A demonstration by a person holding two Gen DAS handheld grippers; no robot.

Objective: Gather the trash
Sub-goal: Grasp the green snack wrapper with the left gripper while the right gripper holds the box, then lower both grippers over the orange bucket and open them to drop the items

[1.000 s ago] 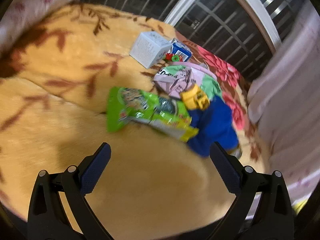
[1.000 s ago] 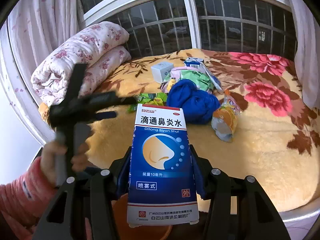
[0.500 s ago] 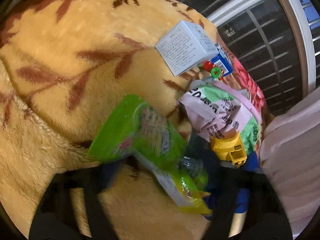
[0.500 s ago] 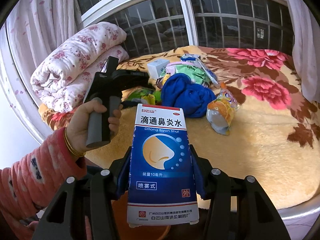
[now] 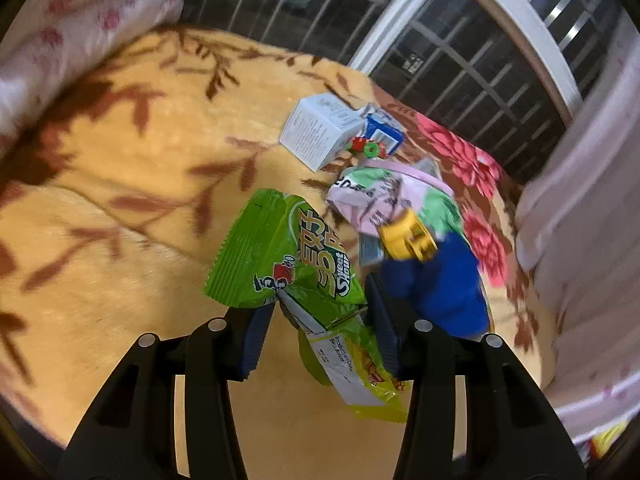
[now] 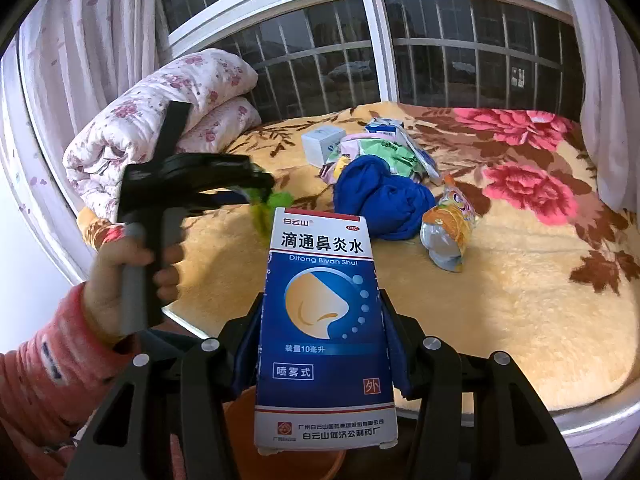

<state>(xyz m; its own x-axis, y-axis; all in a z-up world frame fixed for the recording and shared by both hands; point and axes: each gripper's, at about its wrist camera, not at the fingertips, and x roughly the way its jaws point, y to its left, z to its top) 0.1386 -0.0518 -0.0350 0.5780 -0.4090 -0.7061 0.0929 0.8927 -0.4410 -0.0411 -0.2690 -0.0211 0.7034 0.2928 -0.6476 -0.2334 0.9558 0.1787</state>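
My left gripper [image 5: 316,312] is shut on a green snack wrapper [image 5: 288,256] and holds it above the yellow flowered blanket [image 5: 120,184]. In the right wrist view the left gripper [image 6: 260,184] hangs over the bed's left part with the green wrapper [image 6: 276,204] in it. My right gripper [image 6: 322,344] is shut on a blue and white medicine box [image 6: 324,328], held upright in front of the bed and above an orange bin [image 6: 240,412]. More trash lies on the bed: a white box [image 6: 322,142], a pink and green bag [image 5: 384,196], an orange foil packet [image 6: 448,232].
A blue cloth [image 6: 384,200] lies mid-bed with a yellow toy [image 5: 408,236] beside it. A rolled flowered quilt [image 6: 160,120] sits at the bed's left end. Barred windows and pink curtains [image 6: 600,100] are behind the bed.
My left gripper moved in on the green wrapper, closed on it and lifted it off the blanket. My right gripper stayed still with the medicine box.
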